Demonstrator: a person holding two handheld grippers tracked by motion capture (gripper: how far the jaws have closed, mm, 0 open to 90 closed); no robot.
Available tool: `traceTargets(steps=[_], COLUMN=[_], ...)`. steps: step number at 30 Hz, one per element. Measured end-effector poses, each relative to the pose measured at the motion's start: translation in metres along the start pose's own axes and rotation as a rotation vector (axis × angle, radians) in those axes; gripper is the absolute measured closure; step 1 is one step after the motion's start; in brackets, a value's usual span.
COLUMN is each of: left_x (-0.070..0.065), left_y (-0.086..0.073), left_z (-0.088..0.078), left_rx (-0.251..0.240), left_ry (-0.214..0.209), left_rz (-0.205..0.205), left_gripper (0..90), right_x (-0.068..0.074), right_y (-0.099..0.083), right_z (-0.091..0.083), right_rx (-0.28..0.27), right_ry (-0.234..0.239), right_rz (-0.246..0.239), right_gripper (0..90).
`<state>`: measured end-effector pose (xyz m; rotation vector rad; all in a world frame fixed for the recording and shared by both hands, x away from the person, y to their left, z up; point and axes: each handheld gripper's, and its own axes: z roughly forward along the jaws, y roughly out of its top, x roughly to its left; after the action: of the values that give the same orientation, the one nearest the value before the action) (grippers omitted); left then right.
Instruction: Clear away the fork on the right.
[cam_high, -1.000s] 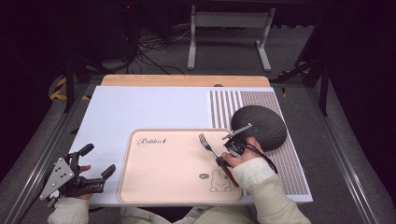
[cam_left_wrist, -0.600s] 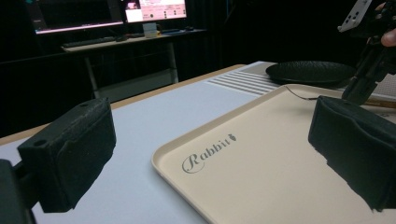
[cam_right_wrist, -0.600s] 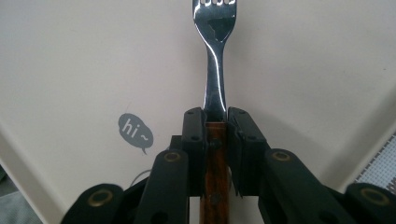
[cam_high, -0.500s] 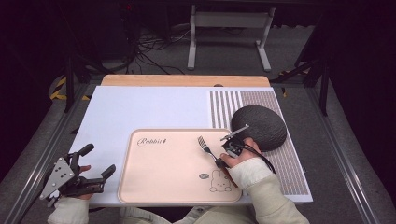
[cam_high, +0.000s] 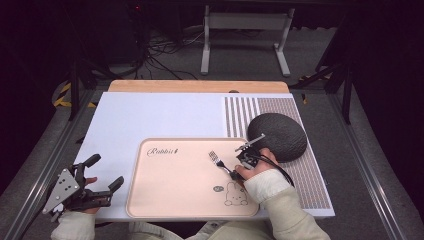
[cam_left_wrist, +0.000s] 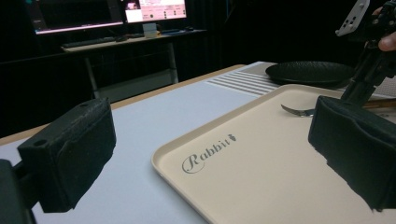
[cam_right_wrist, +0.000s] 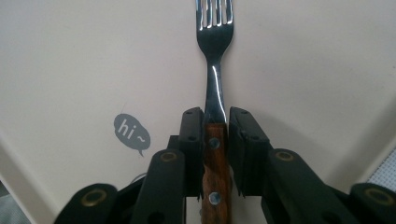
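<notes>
Pale grey bench (cam_high: 165, 117) fills the middle of a dark room, seen from above the person seated at its near edge. Nearest, at the bottom left corner of the bench, the left gripper (cam_high: 97, 176) is held in a hand, its two black padded jaws spread wide with nothing between them; in the left gripper view (cam_left_wrist: 205, 154) they frame open air over the tray. Just beyond lies a beige tray (cam_high: 175, 200) marked "Rabbit", with a small rabbit drawing and a "hi" speech bubble (cam_right_wrist: 131, 132). On the right side of this tray rests a fork (cam_high: 220, 162) with a wooden handle, its prongs pointing away and to the left. The right gripper (cam_high: 239, 172), held in a hand with a pale sleeve, has its jaws on either side of the handle; they have just been opening a little, and in the right gripper view (cam_right_wrist: 215, 135) thin gaps show between jaws and handle. Behind that hand sits a dark round mat (cam_high: 280, 135) on a striped cloth (cam_high: 240, 112). Farther off are a wooden strip (cam_high: 200, 86), cables on the floor (cam_high: 160, 55) and a metal stand (cam_high: 245, 35).
</notes>
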<state>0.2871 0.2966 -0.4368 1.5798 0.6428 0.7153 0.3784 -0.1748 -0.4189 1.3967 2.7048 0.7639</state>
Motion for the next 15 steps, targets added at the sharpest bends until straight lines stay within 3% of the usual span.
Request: traceTargets(steps=[7,10,11,15], left_x=[0.000,0.000,0.000,0.000], left_y=[0.000,0.000,0.000,0.000], left_z=[0.000,0.000,0.000,0.000], left_rx=[0.000,-0.001,-0.001,0.000], left_ry=[0.000,-0.001,-0.001,0.000], left_rz=[0.000,0.000,0.000,-0.001], left_gripper=[1.4,1.4,1.4,1.4], right_x=[0.002,0.004,0.004,0.007], right_y=[0.001,0.002,0.002,0.005], right_z=[-0.003,-0.005,-0.005,-0.013], right_rx=[-0.006,-0.023,-0.023,-0.101], right_ry=[-0.018,-0.034,-0.034,-0.057], right_rz=[-0.007,-0.022,-0.022,-0.059], right_gripper=[55.5,40.8,40.8,22.0])
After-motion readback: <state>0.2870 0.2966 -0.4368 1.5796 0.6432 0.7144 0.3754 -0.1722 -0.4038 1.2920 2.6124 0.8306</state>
